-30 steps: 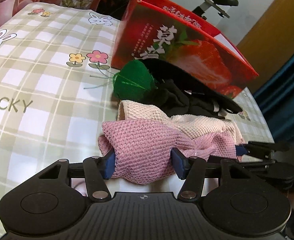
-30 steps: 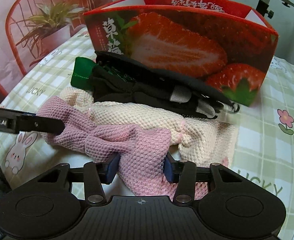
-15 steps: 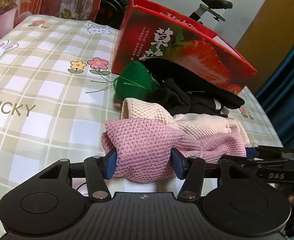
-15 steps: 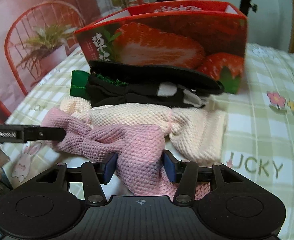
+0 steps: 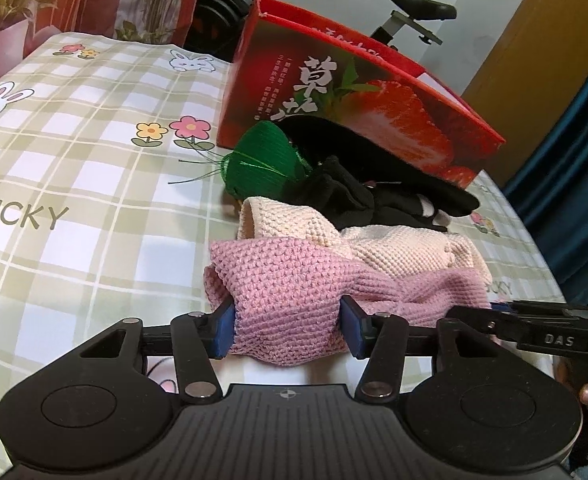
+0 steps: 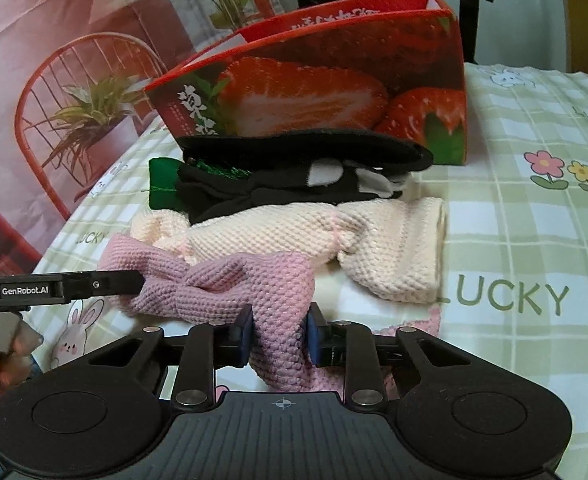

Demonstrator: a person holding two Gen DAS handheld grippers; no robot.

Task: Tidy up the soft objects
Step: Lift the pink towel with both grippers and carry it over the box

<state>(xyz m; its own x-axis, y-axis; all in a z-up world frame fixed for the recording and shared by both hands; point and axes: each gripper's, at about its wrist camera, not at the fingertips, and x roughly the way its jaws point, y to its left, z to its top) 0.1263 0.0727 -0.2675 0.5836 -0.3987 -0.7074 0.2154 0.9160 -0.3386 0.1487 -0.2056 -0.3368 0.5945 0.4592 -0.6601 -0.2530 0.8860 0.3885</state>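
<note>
A pink knitted headband (image 5: pixel 294 280) lies at the near edge of the table, with a twisted knot in its middle. My left gripper (image 5: pixel 287 330) is shut on one end of it. My right gripper (image 6: pixel 279 338) is shut on the other end (image 6: pixel 277 300). Behind it lie a cream knitted headband (image 5: pixel 394 248) (image 6: pixel 334 236), black soft items (image 5: pixel 374 196) (image 6: pixel 294 184) and a green net pouch (image 5: pixel 261 164) (image 6: pixel 163 184). A red strawberry box (image 5: pixel 354 96) (image 6: pixel 334 88) stands open-topped behind the pile.
The table carries a green checked cloth (image 5: pixel 73 200) (image 6: pixel 534 220) with rabbits, flowers and "LUCKY" print. A red chair with a plant (image 6: pixel 81 100) stands at the left. An exercise bike (image 5: pixel 414 12) and a blue curtain (image 5: pixel 574 160) are beyond the table.
Both grippers stay shut on the pink headband. Both views have shifted: the right gripper has swung so the box and pile sit further left, and the headband looks more stretched between the grippers.
</note>
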